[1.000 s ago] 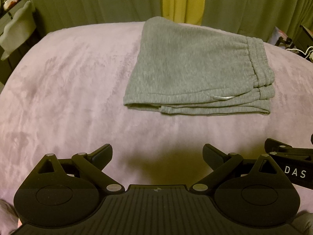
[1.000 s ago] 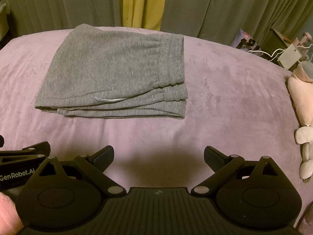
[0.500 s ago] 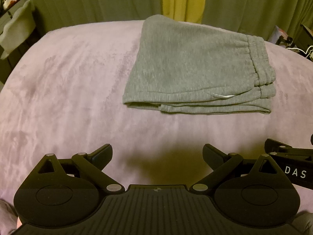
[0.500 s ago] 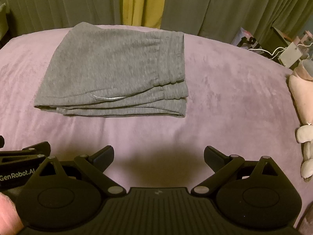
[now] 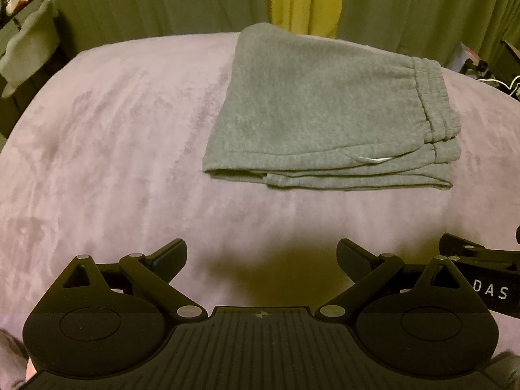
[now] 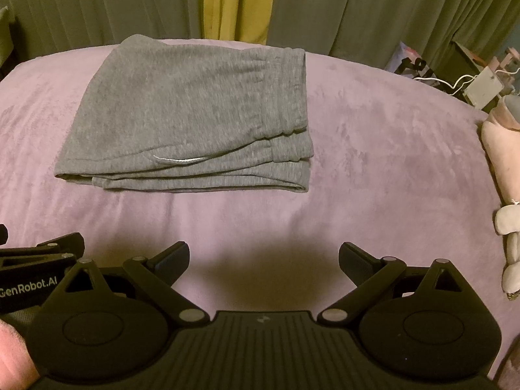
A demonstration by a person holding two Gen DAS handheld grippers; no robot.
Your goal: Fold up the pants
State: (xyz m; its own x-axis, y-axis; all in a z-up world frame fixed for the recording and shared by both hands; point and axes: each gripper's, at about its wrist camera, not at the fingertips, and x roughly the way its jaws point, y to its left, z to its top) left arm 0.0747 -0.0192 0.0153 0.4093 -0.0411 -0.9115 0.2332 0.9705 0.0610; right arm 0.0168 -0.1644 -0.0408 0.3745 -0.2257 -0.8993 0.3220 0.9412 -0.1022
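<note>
With my left hand-held gripper point(image 5: 261, 256) and right hand-held gripper point(image 6: 263, 258) both spread and empty, the folded pants point(image 6: 191, 113) lie ahead on the bed point(image 6: 373, 136); snagging the loose near edge could undo the layers.

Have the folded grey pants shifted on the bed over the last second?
No. The pants lie as before, far edge still below the yellow curtain; only the cameras drift slightly.
</note>
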